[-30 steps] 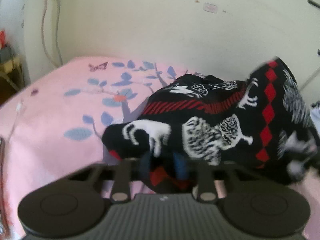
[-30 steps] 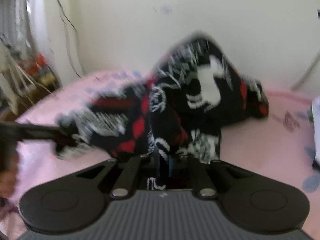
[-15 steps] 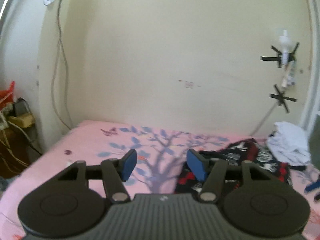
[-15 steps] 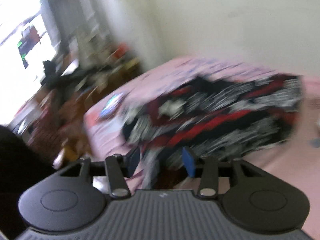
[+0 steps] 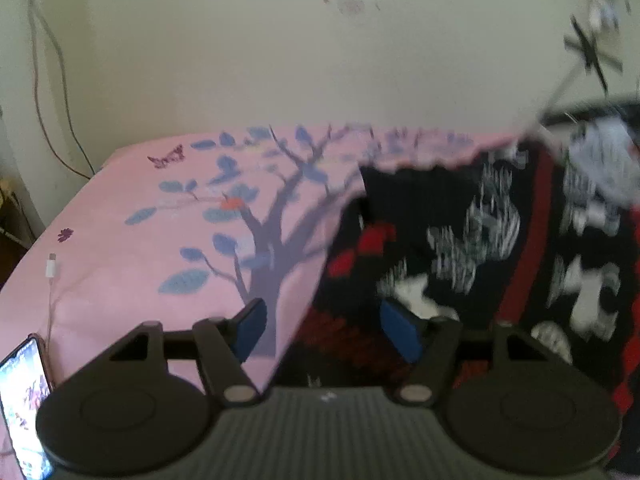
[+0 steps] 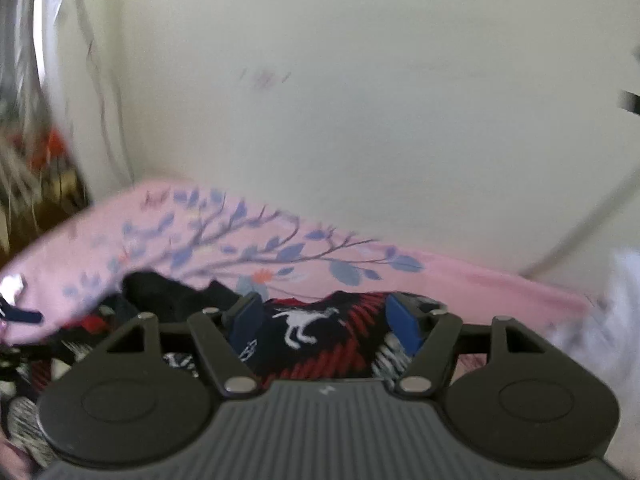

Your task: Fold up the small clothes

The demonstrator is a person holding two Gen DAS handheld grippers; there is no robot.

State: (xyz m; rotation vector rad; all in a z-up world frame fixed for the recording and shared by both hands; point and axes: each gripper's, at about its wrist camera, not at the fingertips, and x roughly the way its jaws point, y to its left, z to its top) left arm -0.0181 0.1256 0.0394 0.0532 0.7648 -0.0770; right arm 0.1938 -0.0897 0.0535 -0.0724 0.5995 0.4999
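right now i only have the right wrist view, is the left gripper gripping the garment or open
observer: open. The left gripper has its blue pads apart with nothing pinched, and the left edge of the black patterned garment lies in front, between them.
operator: anything on the bed left of it
observer: a phone, screen lit, at the near left edge of the pink sheet.
operator: anything else over there
observer: a white cable plug beyond the phone, well apart from the garment.

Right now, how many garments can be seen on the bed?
2. The black patterned garment lies spread on the pink bedsheet in front of both open grippers. A white garment shows blurred at the right edge of the right wrist view. Others may lie out of frame.
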